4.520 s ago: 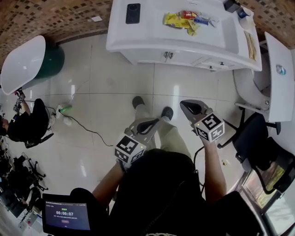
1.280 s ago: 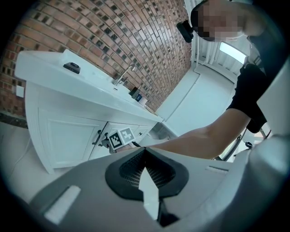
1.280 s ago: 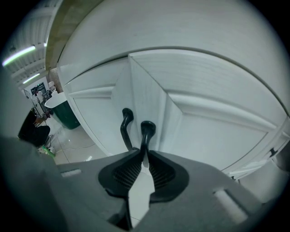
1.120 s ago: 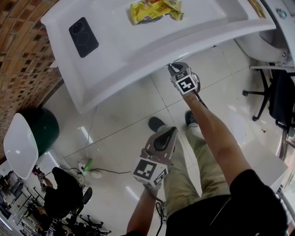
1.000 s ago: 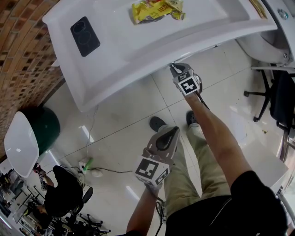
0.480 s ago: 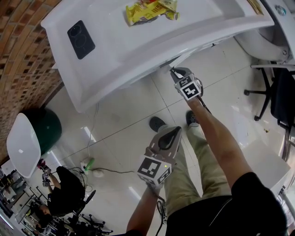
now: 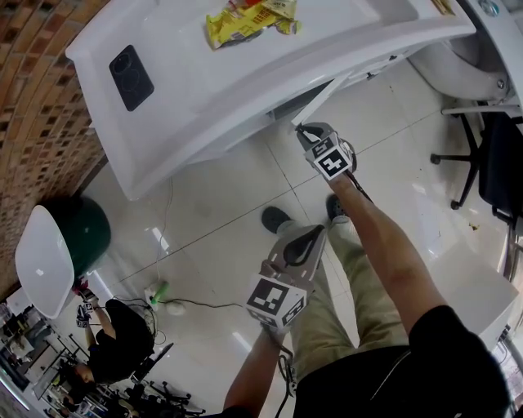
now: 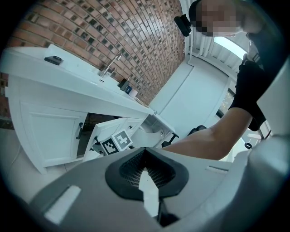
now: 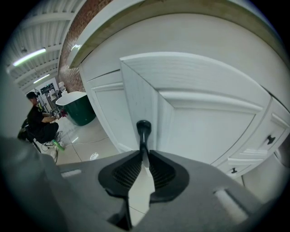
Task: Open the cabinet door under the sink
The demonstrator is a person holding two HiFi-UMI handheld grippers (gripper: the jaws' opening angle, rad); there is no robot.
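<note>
The white cabinet door (image 7: 324,90) under the sink counter (image 7: 270,69) stands partly swung out, with a dark gap behind it. My right gripper (image 7: 301,128) is shut on the door's dark knob handle (image 9: 143,130); in the right gripper view the pads (image 9: 131,170) pinch the handle's stem in front of the door panel (image 9: 140,90). My left gripper (image 7: 310,234) hangs in the air above the person's legs, away from the cabinet, shut with nothing in it. The left gripper view shows the open door (image 8: 105,130) and the right gripper's marker cube (image 8: 116,142).
A black phone (image 7: 131,67) and yellow snack packets (image 7: 243,18) lie on the counter. A green bin with a white lid (image 7: 57,249) stands left, a person (image 7: 110,359) sits lower left beside a floor cable (image 7: 184,302). An office chair (image 7: 500,155) stands right.
The cabinet door has swung outward from nearly closed, drawn by the right gripper, which moved back toward the person with the handle. The left gripper shifted only slightly.
</note>
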